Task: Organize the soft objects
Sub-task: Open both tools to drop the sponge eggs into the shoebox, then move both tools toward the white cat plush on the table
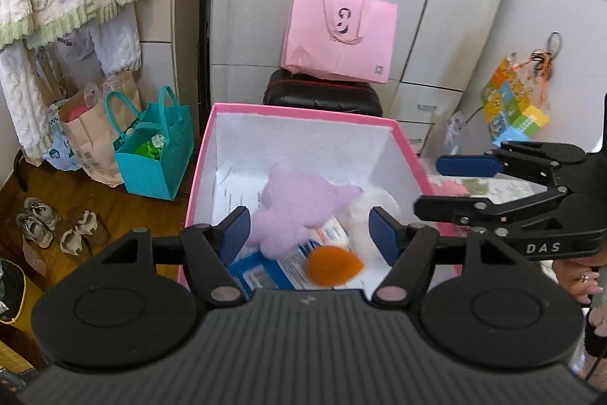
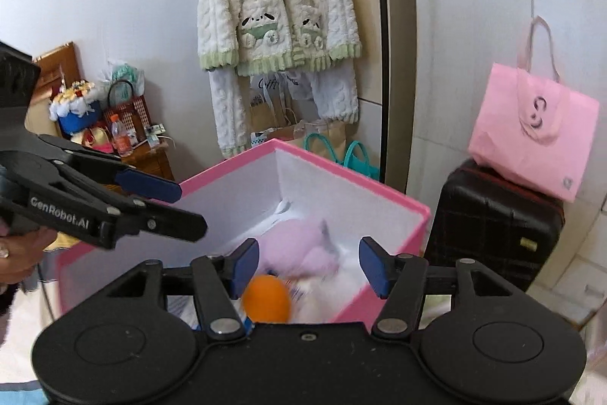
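Over an open pink box [image 1: 303, 111], two hand-held claws hang with nothing in their grip. A lilac plush toy [image 1: 292, 211] already lies inside among papers and something white and soft, with a blurred orange piece [image 1: 334, 266] at its near side; whether that piece has settled cannot be told. The left gripper [image 1: 310, 234] stands about half open and empty, as does the right gripper [image 2: 309, 264]. What else awaits sorting stays out of view.
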Action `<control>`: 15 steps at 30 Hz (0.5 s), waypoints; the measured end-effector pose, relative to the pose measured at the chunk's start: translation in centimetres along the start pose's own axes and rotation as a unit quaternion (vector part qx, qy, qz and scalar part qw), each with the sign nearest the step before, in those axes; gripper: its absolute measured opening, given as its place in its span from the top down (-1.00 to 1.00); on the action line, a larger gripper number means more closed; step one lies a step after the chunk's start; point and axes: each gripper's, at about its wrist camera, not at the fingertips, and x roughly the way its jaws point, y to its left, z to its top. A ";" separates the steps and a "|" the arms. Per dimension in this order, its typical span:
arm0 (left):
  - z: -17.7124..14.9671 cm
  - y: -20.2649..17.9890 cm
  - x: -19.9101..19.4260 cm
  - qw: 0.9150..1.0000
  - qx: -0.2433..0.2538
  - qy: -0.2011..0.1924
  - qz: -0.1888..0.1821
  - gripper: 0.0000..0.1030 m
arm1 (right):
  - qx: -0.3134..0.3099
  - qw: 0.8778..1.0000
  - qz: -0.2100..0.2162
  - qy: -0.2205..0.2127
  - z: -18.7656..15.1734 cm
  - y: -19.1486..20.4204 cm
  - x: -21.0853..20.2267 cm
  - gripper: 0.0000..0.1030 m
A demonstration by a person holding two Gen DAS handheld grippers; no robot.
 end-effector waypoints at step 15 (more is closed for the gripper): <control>-4.4 -4.8 -9.6 0.997 0.063 0.006 -0.033 -0.36 | -0.034 0.999 -0.023 -0.009 -3.4 7.6 -11.8 -0.39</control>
